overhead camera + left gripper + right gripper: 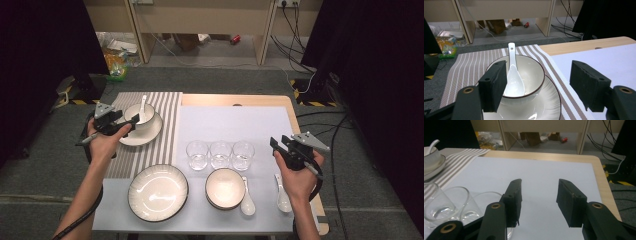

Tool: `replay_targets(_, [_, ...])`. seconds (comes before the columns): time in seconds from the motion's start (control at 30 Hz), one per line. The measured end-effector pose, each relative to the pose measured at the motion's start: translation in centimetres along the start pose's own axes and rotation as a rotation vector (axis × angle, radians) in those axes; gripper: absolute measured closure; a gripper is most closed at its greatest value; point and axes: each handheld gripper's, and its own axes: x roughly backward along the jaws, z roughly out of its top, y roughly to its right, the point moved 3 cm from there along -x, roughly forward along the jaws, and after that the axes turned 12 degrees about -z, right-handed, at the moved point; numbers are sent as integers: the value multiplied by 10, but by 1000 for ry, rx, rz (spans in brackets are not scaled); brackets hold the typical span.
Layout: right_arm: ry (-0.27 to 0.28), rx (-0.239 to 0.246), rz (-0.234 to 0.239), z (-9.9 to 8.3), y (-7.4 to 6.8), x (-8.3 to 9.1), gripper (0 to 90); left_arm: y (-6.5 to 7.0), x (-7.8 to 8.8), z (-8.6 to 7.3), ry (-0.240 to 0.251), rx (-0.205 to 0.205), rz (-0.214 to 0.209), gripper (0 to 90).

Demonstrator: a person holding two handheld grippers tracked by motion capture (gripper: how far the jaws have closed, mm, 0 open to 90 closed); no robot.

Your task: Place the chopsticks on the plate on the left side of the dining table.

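Black jaws of the left gripper [537, 86] stand wide, gripping nothing.
Between them: a glossy white ceramic spoon [513, 75] lying in the dark-rimmed white bowl [534, 75], handle propped over the bowl's far rim. Right gripper [539, 197] gapes wide too.

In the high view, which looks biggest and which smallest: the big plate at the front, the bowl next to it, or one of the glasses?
1. Plate, the widest.
2. Bowl, narrower than the plate.
3. Glass, the smallest across; all three glasses look alike.
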Motion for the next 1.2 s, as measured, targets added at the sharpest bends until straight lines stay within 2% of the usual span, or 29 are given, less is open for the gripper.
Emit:
replay_targets(0.1, [-26, -4, -12, -2, 4, -1, 547, 2, 7, -3, 9, 6, -7, 292])
replay_targets(0.17, [-64, -6, -25, -5, 8, -4, 548, 6, 12, -7, 14, -3, -8, 292])
replay_targets(0.37, [-92, 14, -40, -7, 15, -4, 549, 17, 26, -16, 40, -7, -14, 292])
replay_targets(0.5, [-115, 12, -46, -8, 19, -2, 548, 26, 32, -25, 42, -6, -27, 293])
replay_targets(0.57, [-142, 13, -55, -10, 25, -2, 547, 35, 36, -36, 46, -2, -39, 294])
replay_targets(0.77, [-202, 10, -71, -13, 34, -4, 544, 40, 38, -47, 26, -2, -51, 294])
replay_targets(1.07, [-407, 5, -85, -24, 51, -21, 571, 44, 45, -46, 35, -3, -63, 299])
replay_targets(1.13, [-426, 13, -84, -25, 53, -23, 581, 44, 45, -46, 38, -3, -64, 299])
replay_targets(1.17, [-478, 25, -88, -27, 55, -27, 619, 44, 47, -45, 39, -4, -65, 298])
replay_targets(1.2, [-497, 24, -89, -27, 55, -29, 629, 44, 47, -45, 41, -4, -65, 298])
